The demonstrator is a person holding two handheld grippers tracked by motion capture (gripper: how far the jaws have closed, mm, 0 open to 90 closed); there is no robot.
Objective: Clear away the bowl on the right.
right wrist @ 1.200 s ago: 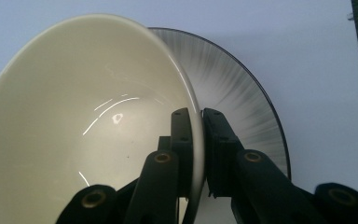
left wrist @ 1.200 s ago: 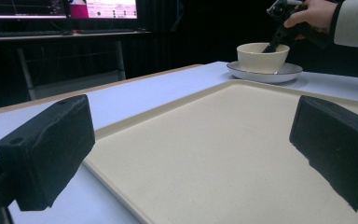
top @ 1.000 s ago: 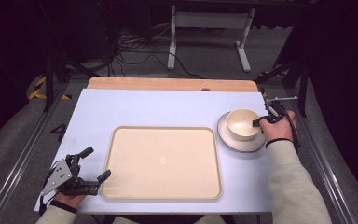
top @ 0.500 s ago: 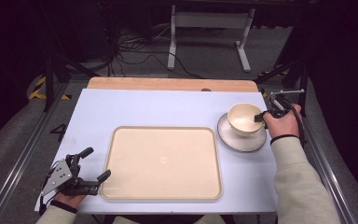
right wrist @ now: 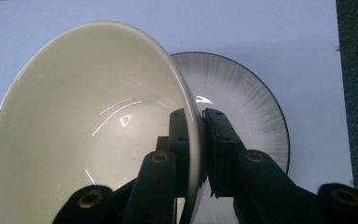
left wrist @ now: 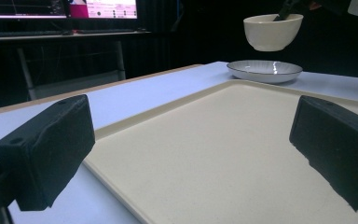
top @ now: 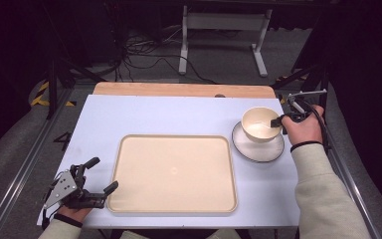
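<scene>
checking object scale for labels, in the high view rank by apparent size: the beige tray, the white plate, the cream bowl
1. Beige rectangular tray, by far the largest.
2. White round plate with dark rim.
3. Cream round bowl, lifted above the plate, so nearer the camera; it still looks smaller.

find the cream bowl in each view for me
High view: bowl at right, above the plate, right tool pinching its rim.
Left gripper view: bowl top right, lifted over the plate.
Right gripper view: bowl at left and centre.
Shared landmark: the dark-rimmed plate.

Cream bowl (top: pixel 261 124); dark-rimmed, streaked white plate (top: pixel 258 149); beige tray (top: pixel 174 173)
</scene>
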